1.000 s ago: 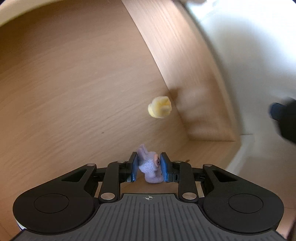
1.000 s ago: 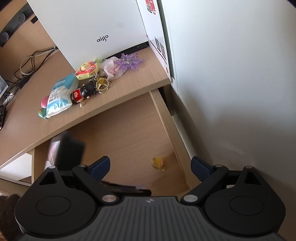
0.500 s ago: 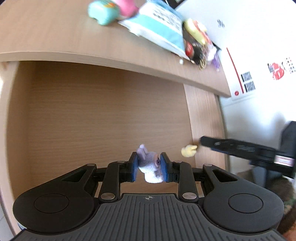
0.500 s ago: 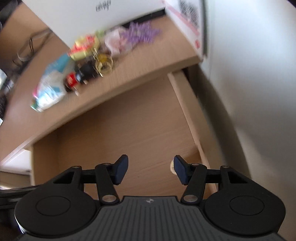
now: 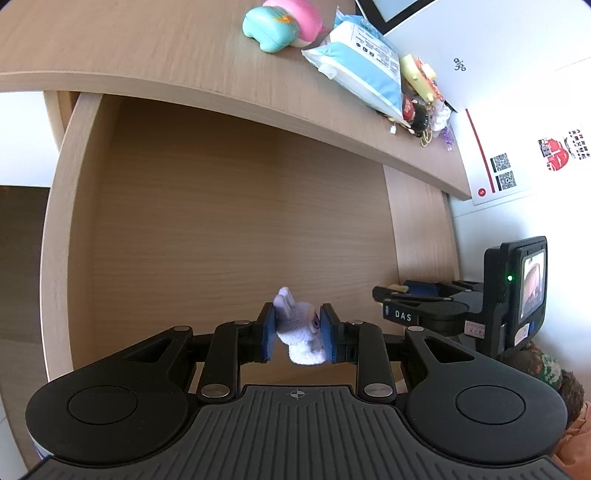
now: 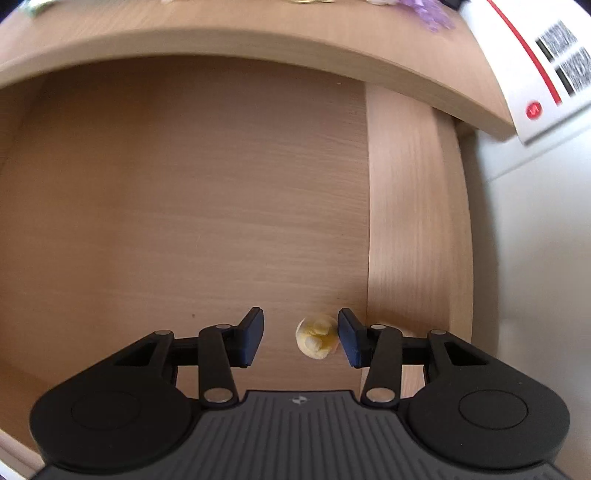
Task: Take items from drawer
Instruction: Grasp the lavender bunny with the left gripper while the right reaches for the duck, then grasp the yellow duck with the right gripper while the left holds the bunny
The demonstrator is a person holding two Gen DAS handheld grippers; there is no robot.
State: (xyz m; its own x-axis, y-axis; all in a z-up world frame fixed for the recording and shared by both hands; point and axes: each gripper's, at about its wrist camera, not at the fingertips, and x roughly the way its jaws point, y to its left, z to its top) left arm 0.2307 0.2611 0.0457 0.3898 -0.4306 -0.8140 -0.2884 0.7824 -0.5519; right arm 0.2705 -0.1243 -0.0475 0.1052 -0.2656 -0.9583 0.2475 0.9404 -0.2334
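Tongs on the left (image 5: 297, 338) are clenched on a small lilac plush rabbit (image 5: 300, 336), which is held clear above the floor of the open drawer (image 5: 221, 221); its ears point up and to the left, and its body hangs between the two blue pads. That item is judged as good as taken, with only the setting down on the counter (image 5: 147, 48) left, where a teal and pink toy (image 5: 280, 22) and a blue packet (image 5: 362, 70) are already seen.

Further right, the right tongs (image 6: 300, 338) are spread wide and lowered into the drawer near its right wall (image 6: 413, 229). A small yellow toy (image 6: 317, 336) lies on the drawer floor between the two pads, but not midway: it is set close to the right pad, almost touching it, with a wide gap to the left pad. No long axis is made out; the toy looks roundish. The coming closure is judged to turn on that offset, since the toy may be pushed sideways by the right pad before the left pad reaches it. The right tongs are plainly the nearer.
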